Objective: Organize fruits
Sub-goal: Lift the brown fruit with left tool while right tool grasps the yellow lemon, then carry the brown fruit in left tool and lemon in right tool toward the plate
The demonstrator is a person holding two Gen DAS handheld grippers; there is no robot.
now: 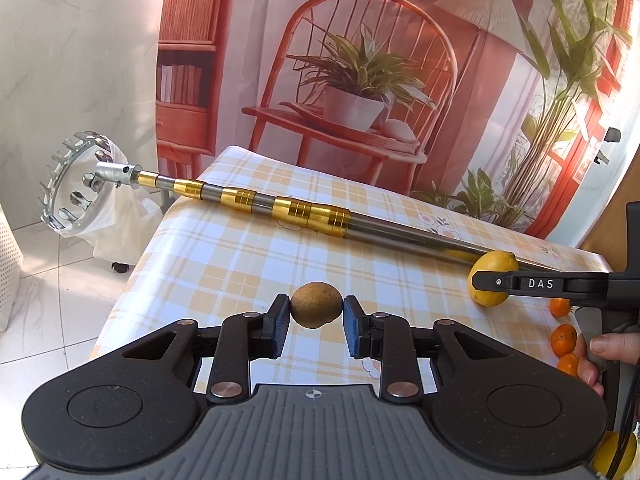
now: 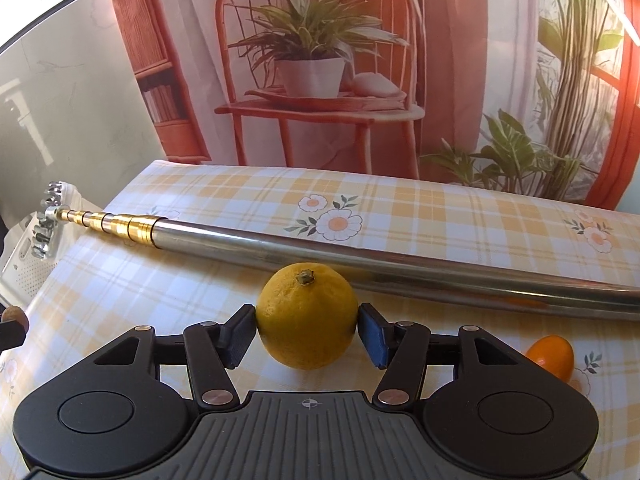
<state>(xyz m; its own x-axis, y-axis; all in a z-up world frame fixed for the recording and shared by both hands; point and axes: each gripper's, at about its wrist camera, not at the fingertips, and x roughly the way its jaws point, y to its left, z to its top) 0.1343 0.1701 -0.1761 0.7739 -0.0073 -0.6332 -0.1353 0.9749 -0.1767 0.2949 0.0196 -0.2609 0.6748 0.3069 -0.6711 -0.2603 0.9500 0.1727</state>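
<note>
Above a plaid-covered table (image 2: 440, 208), the left gripper (image 1: 316, 312) clasped a small brown fruit (image 1: 316, 305) while the right gripper (image 2: 307, 330) clamped a lemon (image 2: 307, 326) just beside a telescopic fruit picker (image 2: 360, 260).

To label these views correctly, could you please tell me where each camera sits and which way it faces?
Left wrist: behind the left tongs gripping a brown fruit, facing the backdrop; a hand shows.
Right wrist: behind the right tongs gripping the lemon, facing likewise.
Shared: lemon, telescopic picker pole, checked tablecloth.
</note>
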